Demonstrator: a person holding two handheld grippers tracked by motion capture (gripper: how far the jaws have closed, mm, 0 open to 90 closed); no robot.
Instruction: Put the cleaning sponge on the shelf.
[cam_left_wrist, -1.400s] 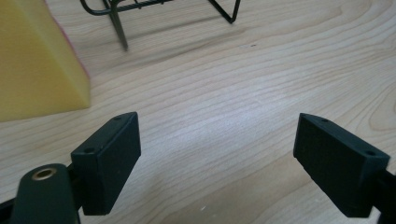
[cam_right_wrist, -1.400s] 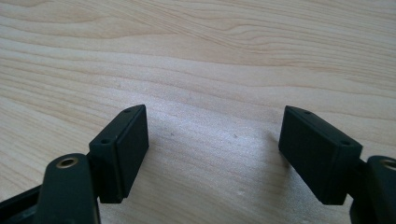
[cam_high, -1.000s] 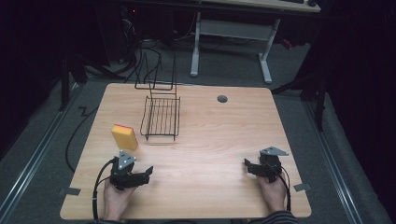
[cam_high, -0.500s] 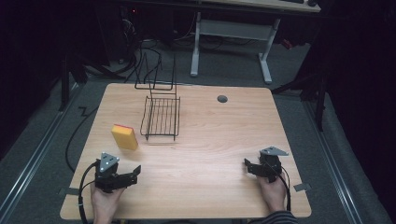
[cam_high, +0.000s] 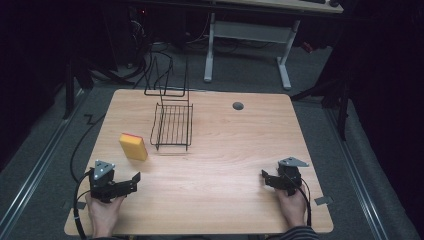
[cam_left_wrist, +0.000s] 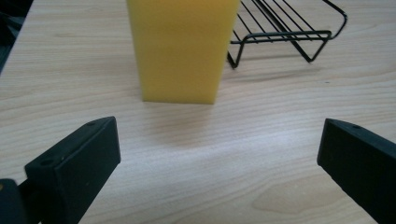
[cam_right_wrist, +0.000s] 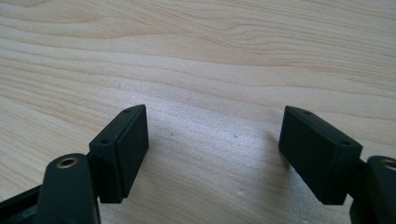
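Sponge (cam_high: 133, 146) lies flat just left of the rack (cam_high: 172, 127), apart from it. Your left gripper (cam_high: 131, 181) sits near the sponge on its near side, jaws spread wide, aimed at its short end, holding nothing. Right gripper (cam_high: 265, 178) is well right of the rack, jaws also apart, empty. The sponge looks light, soft and squashy: pinch its long sides mid-length, gently.

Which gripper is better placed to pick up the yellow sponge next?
Left. The left gripper sits open just short of the sponge, which faces it. The right gripper rests open across the table, facing bare wood.
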